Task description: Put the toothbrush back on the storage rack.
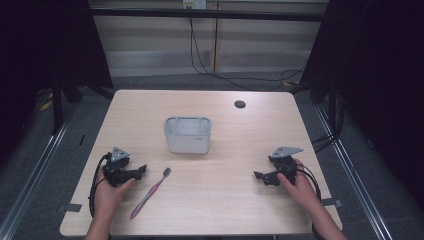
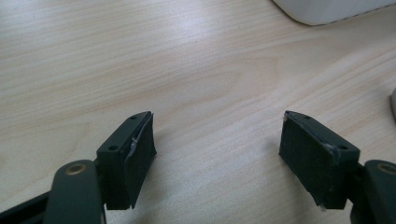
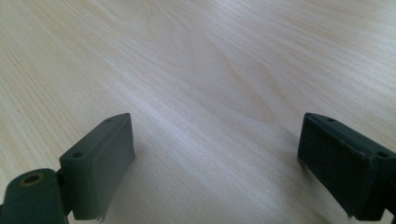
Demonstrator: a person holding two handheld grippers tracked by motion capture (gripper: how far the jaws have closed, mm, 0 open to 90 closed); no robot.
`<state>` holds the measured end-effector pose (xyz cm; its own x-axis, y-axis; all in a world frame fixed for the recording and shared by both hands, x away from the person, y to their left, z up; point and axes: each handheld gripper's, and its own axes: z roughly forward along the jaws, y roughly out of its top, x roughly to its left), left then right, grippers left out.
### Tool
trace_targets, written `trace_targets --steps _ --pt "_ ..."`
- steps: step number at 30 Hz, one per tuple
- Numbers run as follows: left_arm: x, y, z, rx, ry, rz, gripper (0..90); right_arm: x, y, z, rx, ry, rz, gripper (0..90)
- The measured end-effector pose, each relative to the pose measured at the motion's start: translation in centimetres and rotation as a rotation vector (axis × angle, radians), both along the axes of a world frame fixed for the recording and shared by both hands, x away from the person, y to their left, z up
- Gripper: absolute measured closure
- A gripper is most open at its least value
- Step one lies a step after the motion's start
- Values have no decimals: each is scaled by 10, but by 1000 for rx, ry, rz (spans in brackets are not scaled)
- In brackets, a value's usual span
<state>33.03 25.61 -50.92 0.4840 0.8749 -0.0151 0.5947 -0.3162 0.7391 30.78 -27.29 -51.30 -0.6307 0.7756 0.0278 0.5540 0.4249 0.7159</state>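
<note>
No readable text anywhere. There's a small dark mark low on the front wall of the white container (image 1: 187,135), out ahead of the tongs, but it's too tiny to make out.

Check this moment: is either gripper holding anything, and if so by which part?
Nothing is held. The left gripper and right gripper both stand open over bare table; the toothbrush lies untouched beside the left one.

From above our near edge of the table (image 1: 240,145) we look forward and down, taking in all four edges. Each gripper view sits low and close over the wood, sharing the near part; the left one faces the far-edge side.
</note>
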Motion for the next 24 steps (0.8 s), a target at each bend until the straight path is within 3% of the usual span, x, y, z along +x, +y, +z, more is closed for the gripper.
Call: trace_targets --steps 9,10,11,14,16,24 --pt "0 0 1 2 11 -10 244 0 0 0 0 0 0 101" --pt "0 0 5 27 49 -10 246 0 0 0 0 0 0 101" --pt "0 0 5 27 49 -10 247 0 0 0 0 0 0 101" --pt "1 -1 10 42 100 -22 247 0 0 0 0 -2 1 101" --pt "2 -3 15 52 159 -44 252 0 0 0 0 -2 1 101" --pt "0 -8 28 73 222 -77 265 0 0 0 0 -1 0 101"
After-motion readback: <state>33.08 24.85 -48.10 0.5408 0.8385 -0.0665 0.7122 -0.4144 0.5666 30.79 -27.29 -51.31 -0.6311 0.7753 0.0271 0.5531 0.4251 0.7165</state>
